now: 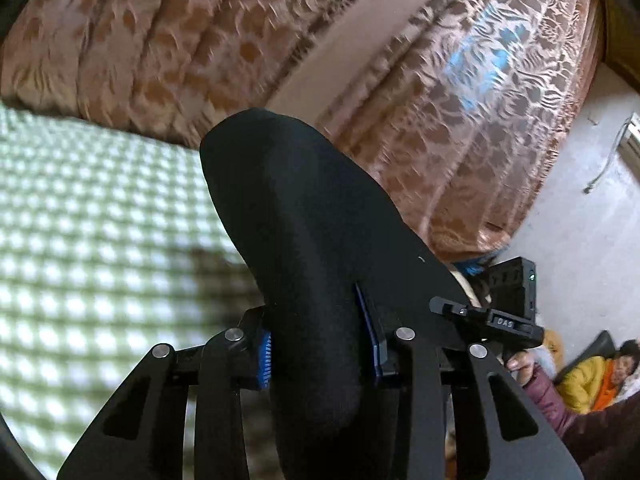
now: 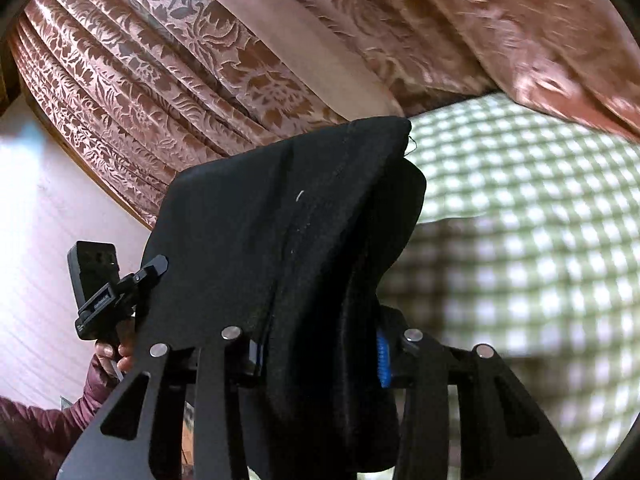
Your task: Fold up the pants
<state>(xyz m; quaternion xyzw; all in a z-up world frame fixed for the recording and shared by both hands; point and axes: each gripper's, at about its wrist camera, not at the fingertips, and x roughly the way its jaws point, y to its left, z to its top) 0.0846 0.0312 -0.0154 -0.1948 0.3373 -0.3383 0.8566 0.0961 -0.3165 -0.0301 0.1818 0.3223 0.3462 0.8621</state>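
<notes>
Patterned brown curtains hung behind a bed covered in a green-and-white checked sheet, and both cameras looked up and across that sheet more than down at it. The pants, black and thick, were off the bed and held in the air between the two tools.

The left gripper was clamped on a bunched fold of the cloth, its blue pads pressed into either side. The right gripper was likewise closed on the pants, where a seam and a corner with a loose thread showed at the top edge. Each view caught the other tool off to the side, gripped by a hand in a maroon sleeve, so the two stood apart with the fabric spanning them. That spread probably served to pull the garment taut and straight before laying it down for a fold.

Much stayed unclear. The cloth filled the middle of both views, hiding the fingertips and whatever part of the pants hung below. Whether waistband or leg hems were being held could not be told. Motion blur softened the sheet and curtains. A person in yellow lay at the far edge of the left view, partly cut off.
</notes>
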